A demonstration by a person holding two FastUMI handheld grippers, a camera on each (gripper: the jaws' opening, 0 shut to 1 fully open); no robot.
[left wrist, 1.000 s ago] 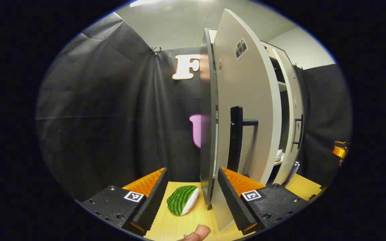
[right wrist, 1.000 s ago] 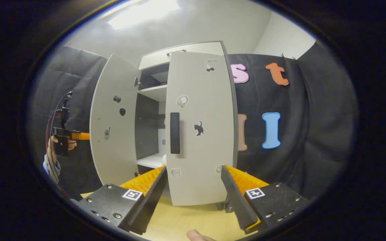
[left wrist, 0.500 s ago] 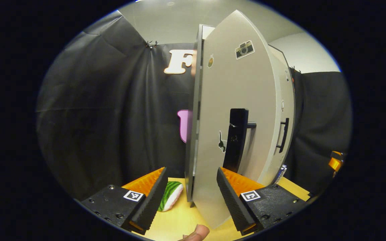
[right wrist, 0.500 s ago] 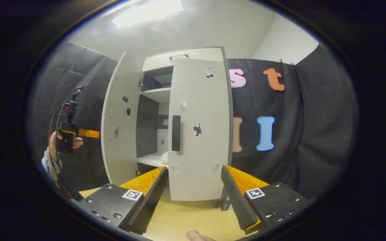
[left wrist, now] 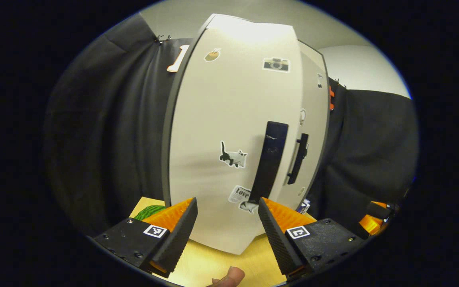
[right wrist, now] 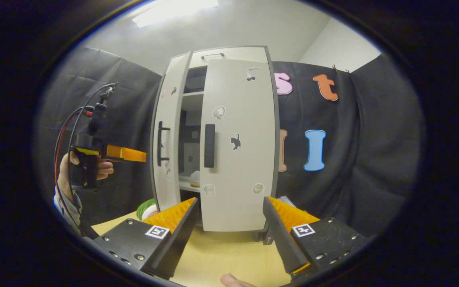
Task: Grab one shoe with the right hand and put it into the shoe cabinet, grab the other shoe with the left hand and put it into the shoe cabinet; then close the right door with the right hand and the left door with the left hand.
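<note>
The shoe cabinet (right wrist: 229, 56) stood upright on the yellow wooden surface (right wrist: 229, 255) against the booth's black cloth wall. Its right door (right wrist: 239, 167) lay nearly flush with the cabinet front, black handle (right wrist: 209, 145) near its inner edge. The left door (right wrist: 169, 139) stood partly ajar, angled outward, and a narrow dark gap showed between the two door edges. Through that gap a white shelf (right wrist: 191, 95) was visible high up, and lower down a pale shoe (right wrist: 194, 177) rested on another shelf; whether a second shoe lay beside it could not be told.

In the left gripper view, the left door (left wrist: 221, 119) faced the camera broadly, its long black handle (left wrist: 269, 161) just above the right-hand finger. The left hand-held gripper (left wrist: 227, 223) had its fingers apart, nothing between them, and the door's lower edge hung close in front of the fingertips; whether they touched it could not be told. A green striped object (left wrist: 150, 210) lay on the surface behind the left-hand finger.

In the right gripper view, the right hand-held gripper (right wrist: 229, 223) was likewise spread wide and empty, set back from the right door with open surface between the fingertips and the cabinet's base. The left hand-held gripper (right wrist: 124, 152) appeared at the left, held by a hand (right wrist: 100, 167), its orange fingers pointing toward the outer face of the left door, just beside it. The green striped object (right wrist: 146, 207) sat on the surface near the left door's lower corner.
</note>
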